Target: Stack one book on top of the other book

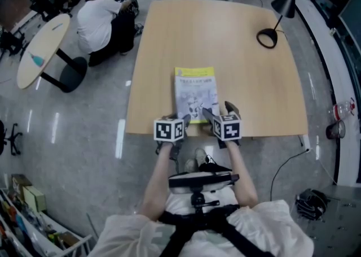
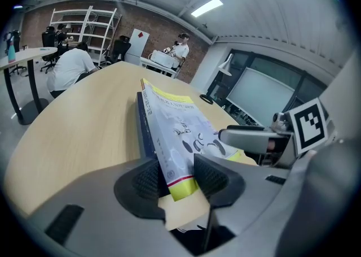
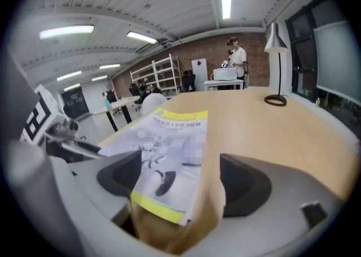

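Bright ceiling lights (image 3: 66, 31), fisheye edges, foreground seemingly blurred

The counter (image 1: 163, 41) is open left, right and beyond the stacked books (image 1: 196, 89). A desk lamp (image 1: 289, 0) occupies the far right corner. Left tongs (image 1: 183, 121) and right tongs (image 1: 218, 112) obstruct the near edge, apparently leaving little clearance between.

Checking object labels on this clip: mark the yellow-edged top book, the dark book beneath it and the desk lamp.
top book (image 1: 196, 95), head view, cover centre.
dark book (image 2: 145, 129), left gripper view, spine.
desk lamp (image 1: 267, 38), head view, round base.
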Motion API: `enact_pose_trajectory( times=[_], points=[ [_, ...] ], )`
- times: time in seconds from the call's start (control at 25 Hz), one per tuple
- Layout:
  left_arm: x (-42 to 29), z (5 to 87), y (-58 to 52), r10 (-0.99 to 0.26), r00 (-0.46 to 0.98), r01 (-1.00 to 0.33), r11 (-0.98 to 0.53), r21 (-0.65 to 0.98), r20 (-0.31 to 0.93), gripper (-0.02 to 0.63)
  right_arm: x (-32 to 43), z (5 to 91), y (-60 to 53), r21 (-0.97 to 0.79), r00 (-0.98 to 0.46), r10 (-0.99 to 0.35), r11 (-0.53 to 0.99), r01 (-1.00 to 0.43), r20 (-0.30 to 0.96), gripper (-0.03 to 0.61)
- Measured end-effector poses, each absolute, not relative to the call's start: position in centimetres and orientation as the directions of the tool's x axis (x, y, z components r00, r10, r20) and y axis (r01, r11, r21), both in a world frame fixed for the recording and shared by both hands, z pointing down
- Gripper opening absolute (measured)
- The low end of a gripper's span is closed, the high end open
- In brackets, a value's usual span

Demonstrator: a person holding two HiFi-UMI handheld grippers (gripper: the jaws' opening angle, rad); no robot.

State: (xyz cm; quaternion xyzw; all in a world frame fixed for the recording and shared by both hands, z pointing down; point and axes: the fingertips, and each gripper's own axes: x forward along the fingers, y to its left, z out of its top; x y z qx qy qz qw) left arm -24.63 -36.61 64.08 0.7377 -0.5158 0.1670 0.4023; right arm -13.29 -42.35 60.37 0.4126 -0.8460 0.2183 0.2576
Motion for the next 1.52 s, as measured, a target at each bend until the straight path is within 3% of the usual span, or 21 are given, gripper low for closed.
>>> enact_pose_trajectory(
  times=[0.08,0.16,0.2,0.32,0.36,0.4,0.6,1.04,1.36,1.52],
  points=[
    [-24.7,64.1,-36.6,-0.626,0.411,-0.896,-0.141,0.422,0.663,0.15,-14.2,58.6,-42.1,-0.315,-0.615,-0.553,0.544,-0.777,0.562,0.437],
    [-24.8,64.1,-36.6,-0.626,0.407,-0.898,-0.139,0.418,0.665,0.15,-15.2,57.4,-41.8,-0.432,-0.678,-0.529,0.524,-0.734,0.51,0.289],
    [-24.8,64.1,-36.7,-0.625,0.406,-0.898,-0.14,0.416,0.666,0.15,-15.5,57.2,-41.7,-0.433,-0.684,-0.526,0.531,-0.728,0.505,0.269],
    [-24.8,64.0,-36.7,-0.624,0.406,-0.899,-0.142,0.414,0.667,0.15,-16.3,58.2,-40.7,-0.335,-0.661,-0.514,0.589,-0.735,0.546,0.118],
    [-24.7,64.0,-36.7,-0.624,0.406,-0.899,-0.142,0.414,0.668,0.15,-16.5,58.5,-40.4,-0.301,-0.649,-0.513,0.605,-0.738,0.561,0.022],
    [-24.7,64.0,-36.7,-0.623,0.406,-0.899,-0.142,0.414,0.669,0.15,-16.5,58.9,-40.2,-0.267,-0.635,-0.514,0.615,-0.741,0.577,0.0],
    [-24.2,63.9,-36.6,-0.63,0.413,-0.889,-0.121,0.441,0.658,0.15,-16.0,61.9,-40.0,-0.18,-0.56,-0.496,0.62,-0.763,0.663,0.0],
    [-25.0,63.8,-36.7,-0.633,0.344,-0.921,-0.084,0.38,0.694,0.162,-16.6,62.4,-40.3,-0.165,-0.549,-0.501,0.62,-0.767,0.67,0.002],
    [-26.5,64.3,-36.9,-0.664,0.197,-0.976,-0.065,0.207,0.721,0.288,-16.3,62.5,-40.2,-0.194,-0.559,-0.494,0.609,-0.769,0.666,0.002],
    [-27.6,63.6,-37.6,-0.686,0.121,-0.992,-0.064,0.107,0.718,0.298,-16.2,62.2,-40.5,-0.239,-0.572,-0.486,0.586,-0.774,0.661,0.002]
  ],
)
